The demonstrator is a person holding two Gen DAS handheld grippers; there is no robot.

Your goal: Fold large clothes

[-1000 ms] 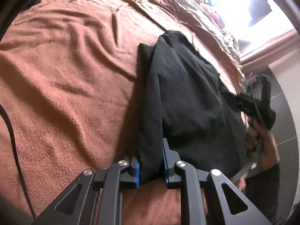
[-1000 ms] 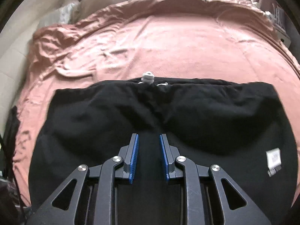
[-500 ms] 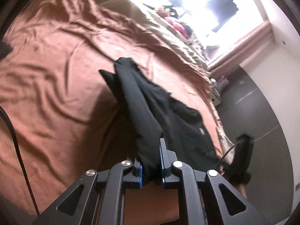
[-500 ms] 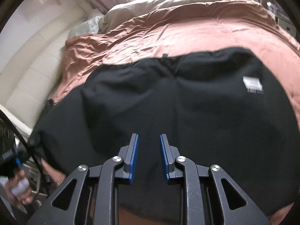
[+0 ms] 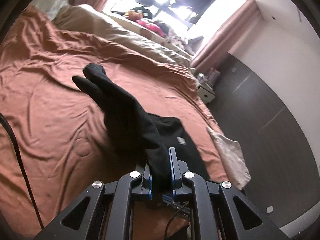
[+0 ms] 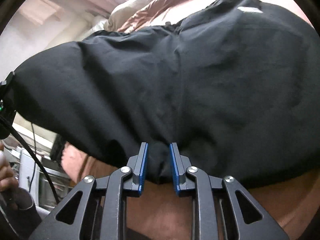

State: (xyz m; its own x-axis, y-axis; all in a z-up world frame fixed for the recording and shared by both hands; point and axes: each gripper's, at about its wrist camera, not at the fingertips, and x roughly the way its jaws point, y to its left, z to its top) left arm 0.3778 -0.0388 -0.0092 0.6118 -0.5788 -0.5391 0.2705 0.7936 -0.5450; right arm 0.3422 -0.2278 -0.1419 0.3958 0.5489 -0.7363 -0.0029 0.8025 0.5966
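The left wrist view looks along the left gripper (image 5: 160, 172), whose blue-padded fingers (image 5: 172, 166) are nearly together and pinch a bunched edge of the large black fabric garment (image 5: 120, 108). From the pinch the cloth stretches away, lifted off the rust-brown wrinkled bedspread (image 5: 50, 110), and ends in two dark tips; the rest of it lies on the bed to the right, where a small pale label (image 5: 181, 140) shows, its print too small to read. Only this view gives the room: a bright window (image 5: 170, 2) with pink curtains (image 5: 224, 30), a beige crumpled duvet (image 5: 128, 36) at the far side, a dark panelled wall (image 5: 270, 110) and a black cable (image 5: 18, 154) at the left edge.

The right wrist view is almost filled by the same garment spread broad. The right gripper (image 6: 158, 168) has its fingers a little apart with a fold of the cloth's near edge gathered and held between them. A white tag (image 6: 250, 10) sits near the top right, unreadable. At the left edge a person's hand (image 6: 8, 178) holds the other tool's handle, with cables trailing
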